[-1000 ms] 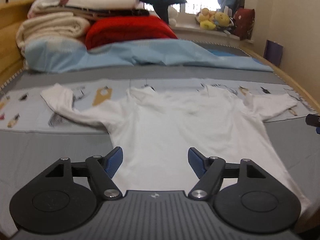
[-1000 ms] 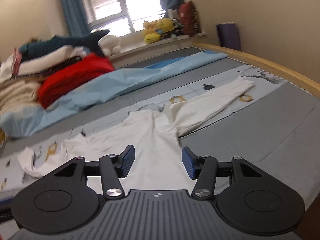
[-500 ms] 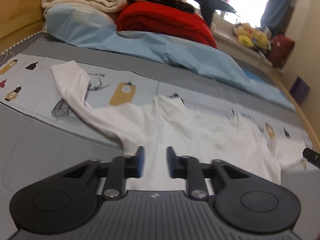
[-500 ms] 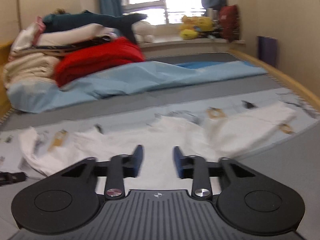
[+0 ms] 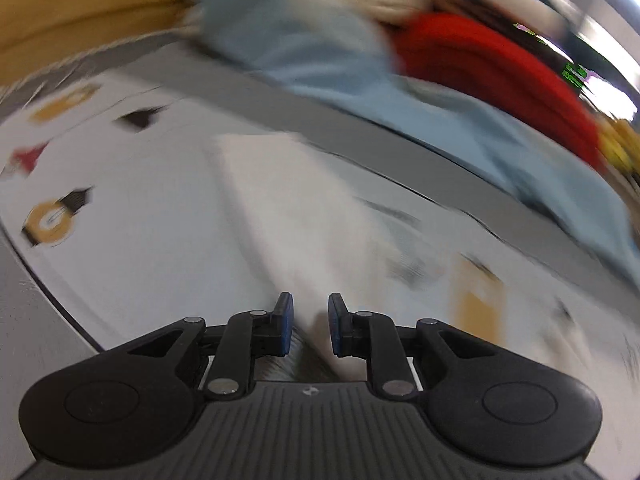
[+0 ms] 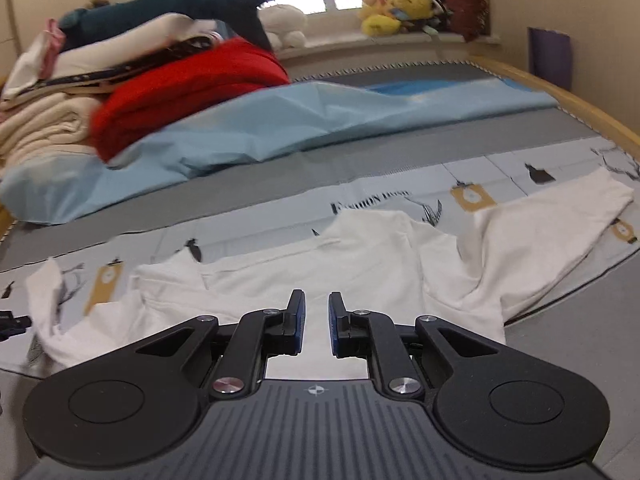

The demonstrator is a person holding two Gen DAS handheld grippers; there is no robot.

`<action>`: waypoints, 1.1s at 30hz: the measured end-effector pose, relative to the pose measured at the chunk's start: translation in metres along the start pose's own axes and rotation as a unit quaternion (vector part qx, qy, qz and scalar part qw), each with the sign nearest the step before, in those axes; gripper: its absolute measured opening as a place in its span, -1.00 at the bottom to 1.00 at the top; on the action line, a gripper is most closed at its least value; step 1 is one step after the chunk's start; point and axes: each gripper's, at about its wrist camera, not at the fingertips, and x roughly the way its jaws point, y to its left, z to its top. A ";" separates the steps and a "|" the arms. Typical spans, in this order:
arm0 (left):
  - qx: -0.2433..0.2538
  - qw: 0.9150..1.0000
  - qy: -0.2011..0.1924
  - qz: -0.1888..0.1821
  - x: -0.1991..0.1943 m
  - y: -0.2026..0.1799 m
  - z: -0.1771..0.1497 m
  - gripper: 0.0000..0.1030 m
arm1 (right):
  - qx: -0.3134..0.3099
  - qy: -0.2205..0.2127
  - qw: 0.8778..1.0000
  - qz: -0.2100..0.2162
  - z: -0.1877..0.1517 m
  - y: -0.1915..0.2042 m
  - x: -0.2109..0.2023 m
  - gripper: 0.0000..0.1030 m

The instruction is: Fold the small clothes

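Observation:
A white long-sleeved shirt [image 6: 360, 264] lies spread flat on the bed, collar toward the far side and sleeves out to both sides. In the right wrist view my right gripper [image 6: 316, 296] hovers over the shirt's body below the collar. Its jaws are closing to a narrow gap, and no cloth is pinched between them. The left wrist view is heavily motion-blurred. There my left gripper [image 5: 311, 300] sits low over the shirt's left sleeve [image 5: 288, 208], which runs away from the fingers. Its jaws stand narrow with a gap, and the pads do not press on the cloth.
The shirt rests on a printed light strip [image 6: 472, 196] across the grey mattress [image 6: 560, 360]. Behind it lie a rumpled blue sheet [image 6: 280, 120], a red blanket [image 6: 180, 88], stacked cream blankets [image 6: 40, 128] and a plush shark [image 6: 180, 4]. A wooden bed rail [image 6: 580, 104] runs along the right.
Both grippers' jaws went from wide to narrow. My left gripper swept left from the shirt's body to its left sleeve and dropped lower. My right gripper shifted over the shirt's body.

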 end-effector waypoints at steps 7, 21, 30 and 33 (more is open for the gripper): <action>-0.147 0.988 -0.025 -0.027 0.058 0.069 0.042 -0.20 | -0.023 0.040 0.999 0.004 -0.015 0.015 0.021 -0.75; -0.126 0.990 -0.044 0.044 -0.040 0.146 -0.030 -0.86 | -0.047 0.028 0.998 -0.008 -0.016 0.023 0.009 -0.75; -0.233 0.969 -0.073 0.035 -0.056 0.208 -0.023 0.43 | -0.034 0.029 0.999 -0.012 -0.013 0.014 0.002 -0.75; -0.231 0.969 -0.075 0.045 -0.035 0.208 -0.004 0.41 | -0.035 0.029 0.999 -0.014 -0.012 0.012 -0.001 -0.75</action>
